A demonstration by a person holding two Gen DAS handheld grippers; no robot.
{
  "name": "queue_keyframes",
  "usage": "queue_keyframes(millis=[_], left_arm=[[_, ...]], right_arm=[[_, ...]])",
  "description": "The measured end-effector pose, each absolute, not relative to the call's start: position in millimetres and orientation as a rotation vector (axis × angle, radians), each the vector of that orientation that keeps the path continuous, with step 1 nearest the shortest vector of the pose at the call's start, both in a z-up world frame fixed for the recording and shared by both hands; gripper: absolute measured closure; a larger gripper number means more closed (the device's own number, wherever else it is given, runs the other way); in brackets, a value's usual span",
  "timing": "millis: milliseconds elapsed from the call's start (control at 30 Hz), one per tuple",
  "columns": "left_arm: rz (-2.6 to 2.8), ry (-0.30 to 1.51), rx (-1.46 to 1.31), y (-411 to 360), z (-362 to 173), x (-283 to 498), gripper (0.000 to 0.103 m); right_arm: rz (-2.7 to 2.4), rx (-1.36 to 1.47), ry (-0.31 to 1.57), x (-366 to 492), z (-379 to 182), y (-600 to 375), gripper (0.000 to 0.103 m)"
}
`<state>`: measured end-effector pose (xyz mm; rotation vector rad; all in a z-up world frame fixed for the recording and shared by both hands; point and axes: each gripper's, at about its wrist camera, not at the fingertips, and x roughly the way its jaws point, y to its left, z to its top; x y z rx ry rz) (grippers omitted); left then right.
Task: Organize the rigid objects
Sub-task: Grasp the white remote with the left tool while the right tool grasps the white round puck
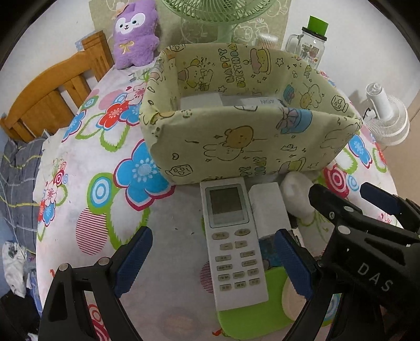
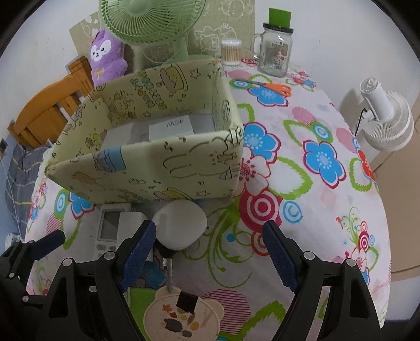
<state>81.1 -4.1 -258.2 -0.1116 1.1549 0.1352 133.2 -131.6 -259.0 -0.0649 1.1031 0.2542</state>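
Observation:
A pale green cartoon-print storage box (image 1: 236, 141) stands on the flowered tablecloth; it also shows in the right wrist view (image 2: 162, 168). White boxes (image 2: 170, 127) lie inside it. In front of it lie a white remote control (image 1: 232, 241), a white rectangular box (image 1: 267, 207) and a white rounded object (image 2: 181, 223). My left gripper (image 1: 212, 259) is open, its fingers on either side of the remote's lower half. My right gripper (image 2: 210, 251) is open just above the table, with the rounded object by its left finger.
A green pad (image 1: 249, 317) lies under the remote's near end. A bear-shaped disc (image 2: 181, 314) lies near the front edge. Orange scissors (image 2: 275, 88), a glass jar (image 2: 274, 52), a cotton swab tub (image 2: 231, 51), a green fan (image 2: 157, 23), a purple plush (image 2: 107, 60) and a white fan (image 2: 386, 123) stand around.

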Motion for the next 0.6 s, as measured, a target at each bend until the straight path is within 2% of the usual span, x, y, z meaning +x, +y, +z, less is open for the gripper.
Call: queue_keyframes(millis=[600], left_arm=[[0.096,1.233,-0.112,-5,-286,87,0.023]], right_arm=[[0.253,-0.059,1.128,139,-278,-128,0.018]])
